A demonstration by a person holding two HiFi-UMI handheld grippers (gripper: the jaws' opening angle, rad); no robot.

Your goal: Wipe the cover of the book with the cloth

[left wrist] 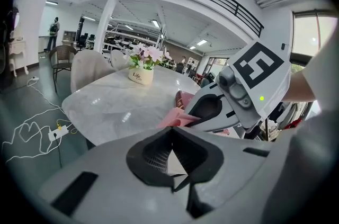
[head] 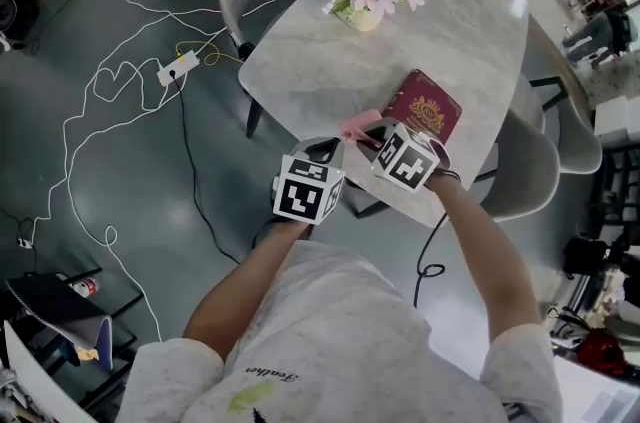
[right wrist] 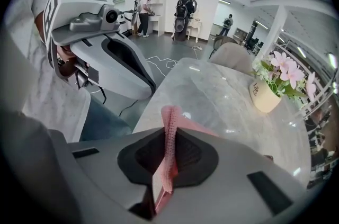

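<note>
Now my right gripper (right wrist: 168, 167) has its jaws squeezed tight on the pink cloth (right wrist: 170, 130). My left gripper (left wrist: 172, 167) has its jaws pressed together on nothing. The red book (head: 428, 109) lies on the desk (head: 420, 11), just beside the cloth. I think the wiping is not begun yet, so all of it is left.
</note>
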